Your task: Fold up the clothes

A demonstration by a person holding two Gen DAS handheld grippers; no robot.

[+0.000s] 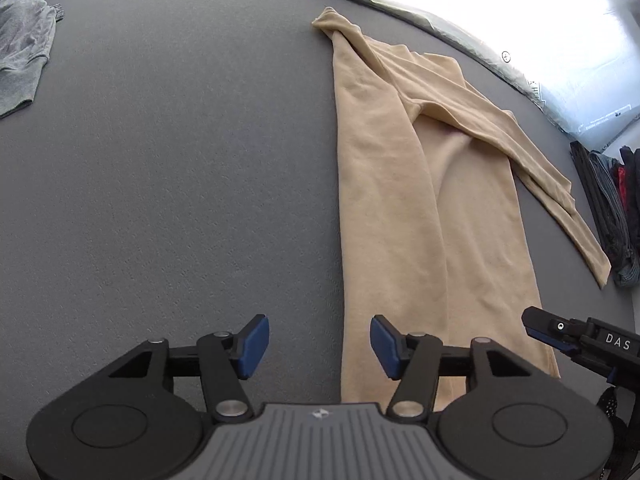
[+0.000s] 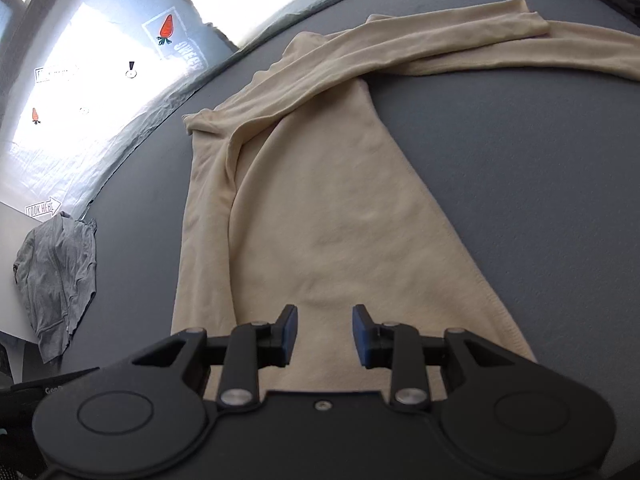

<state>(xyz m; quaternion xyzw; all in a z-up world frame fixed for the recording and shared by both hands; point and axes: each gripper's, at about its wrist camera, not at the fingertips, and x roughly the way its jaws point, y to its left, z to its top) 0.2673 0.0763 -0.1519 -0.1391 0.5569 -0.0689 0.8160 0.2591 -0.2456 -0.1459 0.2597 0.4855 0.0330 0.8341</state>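
A beige long-sleeved top (image 1: pixel 432 208) lies on the grey table (image 1: pixel 180 180), partly folded lengthwise, one sleeve laid across it toward the right. It also shows in the right wrist view (image 2: pixel 340 208), with the sleeves stretching to the upper right. My left gripper (image 1: pixel 319 346) is open and empty, just above the table at the top's near left edge. My right gripper (image 2: pixel 325 334) is open and empty, hovering over the near hem of the top. The right gripper also shows at the right edge of the left wrist view (image 1: pixel 560 334).
A crumpled grey garment (image 1: pixel 24 48) lies at the table's far left corner; it also shows in the right wrist view (image 2: pixel 56 280). Dark and red clothes (image 1: pixel 616 208) are piled at the right edge. A bright window with carrot stickers (image 2: pixel 166 28) is behind the table.
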